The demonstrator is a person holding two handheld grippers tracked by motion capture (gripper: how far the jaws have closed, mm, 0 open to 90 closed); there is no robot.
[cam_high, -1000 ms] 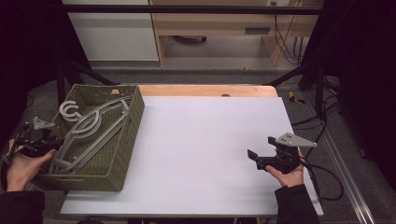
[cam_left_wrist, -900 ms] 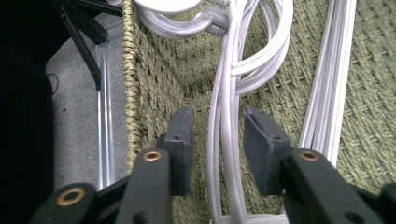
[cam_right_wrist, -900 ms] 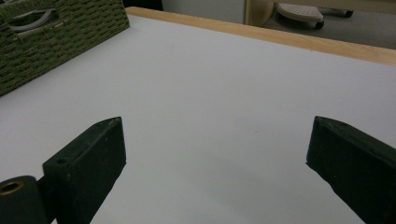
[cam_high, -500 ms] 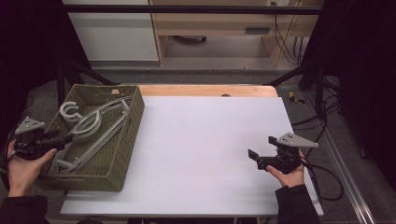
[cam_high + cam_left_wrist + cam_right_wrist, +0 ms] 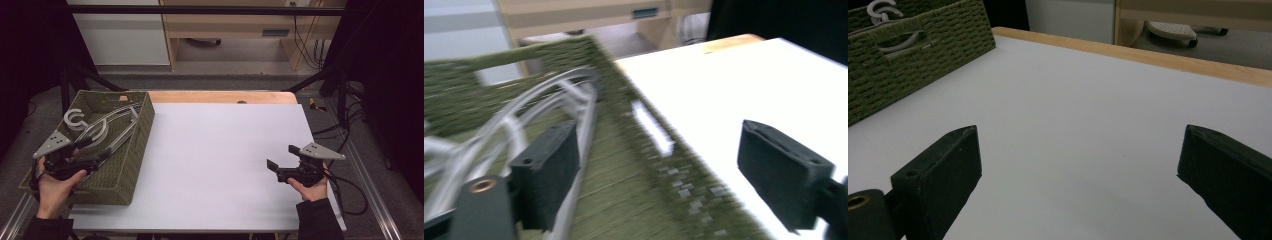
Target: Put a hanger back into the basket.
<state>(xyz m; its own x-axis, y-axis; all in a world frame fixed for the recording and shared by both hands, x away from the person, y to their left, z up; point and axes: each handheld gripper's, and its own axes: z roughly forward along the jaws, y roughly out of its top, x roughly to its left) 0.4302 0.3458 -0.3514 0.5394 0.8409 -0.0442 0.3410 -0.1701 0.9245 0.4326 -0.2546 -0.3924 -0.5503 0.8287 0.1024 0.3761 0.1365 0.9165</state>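
With hangers [image 5: 102, 131] lying in the basket [image 5: 131, 165] at the counter's [image 5: 220, 150] left edge, we hold the just-opened left gripper [image 5: 97, 156] and idle right gripper [image 5: 280, 165] wide, fingers empty.

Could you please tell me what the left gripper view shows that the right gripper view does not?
Left gripper view alone: the grey hangers seen close inside the basket, beside the open left gripper, whose jaws have just been opening with nothing between them. Right gripper view alone: the open right gripper above bare table. Both share the green woven basket and the white table.
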